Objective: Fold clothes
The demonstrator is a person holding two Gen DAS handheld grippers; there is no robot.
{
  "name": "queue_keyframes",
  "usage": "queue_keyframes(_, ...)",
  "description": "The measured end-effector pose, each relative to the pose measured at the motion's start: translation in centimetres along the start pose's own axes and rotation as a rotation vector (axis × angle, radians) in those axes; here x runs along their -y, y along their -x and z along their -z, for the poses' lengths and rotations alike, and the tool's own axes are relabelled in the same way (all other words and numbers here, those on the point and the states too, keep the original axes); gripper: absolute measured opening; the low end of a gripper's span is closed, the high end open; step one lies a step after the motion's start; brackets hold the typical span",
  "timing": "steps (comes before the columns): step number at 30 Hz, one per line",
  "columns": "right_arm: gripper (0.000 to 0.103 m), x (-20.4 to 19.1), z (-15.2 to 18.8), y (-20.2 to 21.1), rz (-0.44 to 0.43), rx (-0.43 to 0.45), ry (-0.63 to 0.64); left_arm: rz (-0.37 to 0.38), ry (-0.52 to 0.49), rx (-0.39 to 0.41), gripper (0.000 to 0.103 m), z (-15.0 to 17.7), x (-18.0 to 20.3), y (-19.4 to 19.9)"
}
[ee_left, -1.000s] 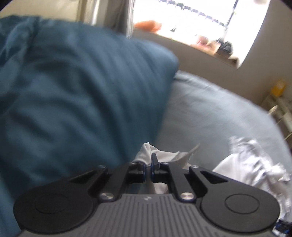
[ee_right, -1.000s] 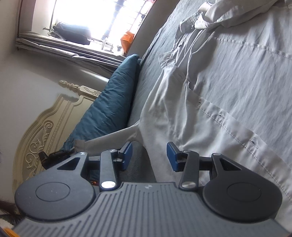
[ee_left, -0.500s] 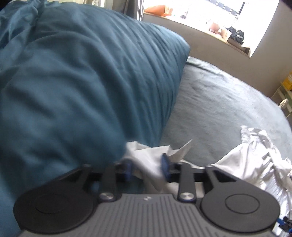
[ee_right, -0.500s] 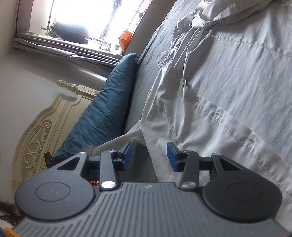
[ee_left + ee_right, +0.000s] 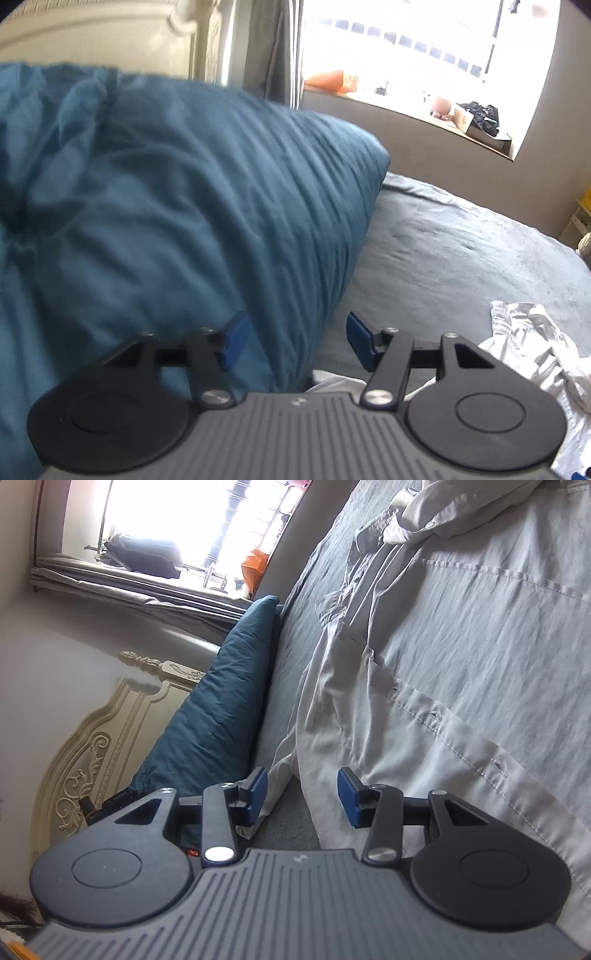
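Left wrist view: the left gripper (image 5: pixel 293 341) has just been opening, its fingers released with nothing between them, the shirt (image 5: pixel 532 347) crumpled on the bed (image 5: pixel 461 251) beside the pillow (image 5: pixel 184 221). Right wrist view: the right gripper (image 5: pixel 301 797) hangs parted and empty over the spread shirt (image 5: pixel 461 664); no fold shows yet.

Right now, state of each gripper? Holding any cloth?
Left gripper: open, jaws just opened, nothing between them; a bit of the pale grey button-up shirt lies below.
Right gripper: open, holding nothing, over that shirt's edge.
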State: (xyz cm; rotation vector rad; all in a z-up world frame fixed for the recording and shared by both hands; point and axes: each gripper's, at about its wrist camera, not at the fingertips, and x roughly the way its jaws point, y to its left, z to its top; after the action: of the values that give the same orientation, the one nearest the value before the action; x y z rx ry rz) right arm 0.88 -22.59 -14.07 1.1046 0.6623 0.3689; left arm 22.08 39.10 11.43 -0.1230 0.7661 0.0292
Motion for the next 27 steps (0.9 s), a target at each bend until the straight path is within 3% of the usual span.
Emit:
queue_keyframes(6, 0.042, 0.5, 0.0, -0.1, -0.01, -0.002, -0.016, 0.057, -0.095, 0.02, 0.063, 2.6, 5.3, 1.4)
queue_keyframes(13, 0.042, 1.3, 0.1, -0.3, -0.004, -0.002, -0.025, 0.126, -0.167, 0.056, 0.063, 7.7, 13.4, -0.4)
queue_keyframes(16, 0.042, 1.5, 0.0, -0.3, 0.006, -0.005, -0.025, 0.131, -0.177, 0.059, 0.062, 10.6, 17.4, -3.3)
queue_keyframes(19, 0.042, 1.3, -0.1, -0.3, 0.048, -0.009, 0.006, 0.144, -0.136, -0.025, 0.059, 13.0, 21.2, -7.7)
queue_keyframes(21, 0.041, 1.1, -0.2, -0.3, 0.074, -0.016, 0.03, 0.148, -0.119, -0.042, 0.058, 14.2, 22.9, -10.7)
queue_keyframes(25, 0.041, 0.4, -0.2, -0.4, 0.158, -0.031, 0.11, 0.049, -0.203, -0.015, 0.054, 15.0, 25.7, -16.5)
queue_keyframes(27, 0.041, 0.2, -0.2, -0.7, 0.207, -0.045, 0.159, 0.047, -0.26, -0.011, 0.054, 15.0, 26.7, -18.3)
